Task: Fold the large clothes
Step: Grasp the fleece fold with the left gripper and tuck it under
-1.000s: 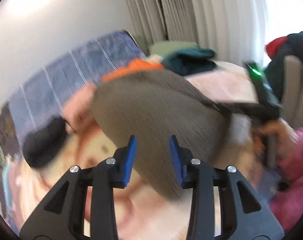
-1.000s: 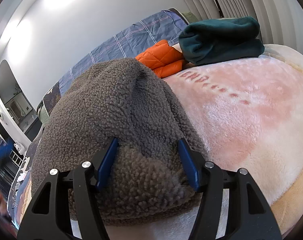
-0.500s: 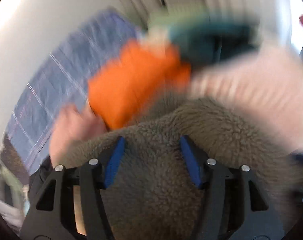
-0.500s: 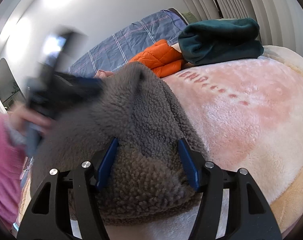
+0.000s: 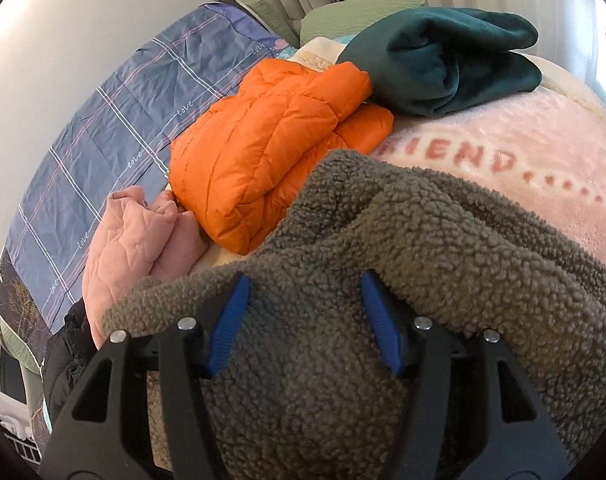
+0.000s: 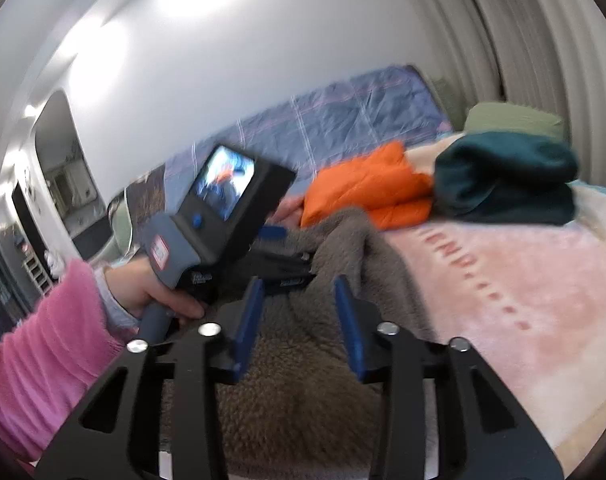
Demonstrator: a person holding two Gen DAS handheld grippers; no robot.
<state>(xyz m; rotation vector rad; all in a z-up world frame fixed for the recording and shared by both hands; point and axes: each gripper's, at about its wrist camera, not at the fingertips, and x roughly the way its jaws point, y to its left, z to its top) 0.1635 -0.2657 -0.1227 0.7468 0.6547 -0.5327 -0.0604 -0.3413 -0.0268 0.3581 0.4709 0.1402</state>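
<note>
Left wrist view: the left gripper stands fairly wide over the grey fleece garment, which lies bunched on the near part of the pink blanket; whether its pads press the pile cannot be told. Beyond lie an orange jacket and green garment, seemingly already folded.

Right wrist view: the right gripper is closing around fleece between its jaws. The fold looks barely begun.

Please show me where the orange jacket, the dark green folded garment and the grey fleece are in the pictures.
orange jacket [image 5: 263, 148]: left wrist view, on its quilted top panel.
dark green folded garment [image 5: 443, 60]: left wrist view, on its upper fold.
grey fleece [image 6: 303, 400]: right wrist view, on the pile below the fingers.
</note>
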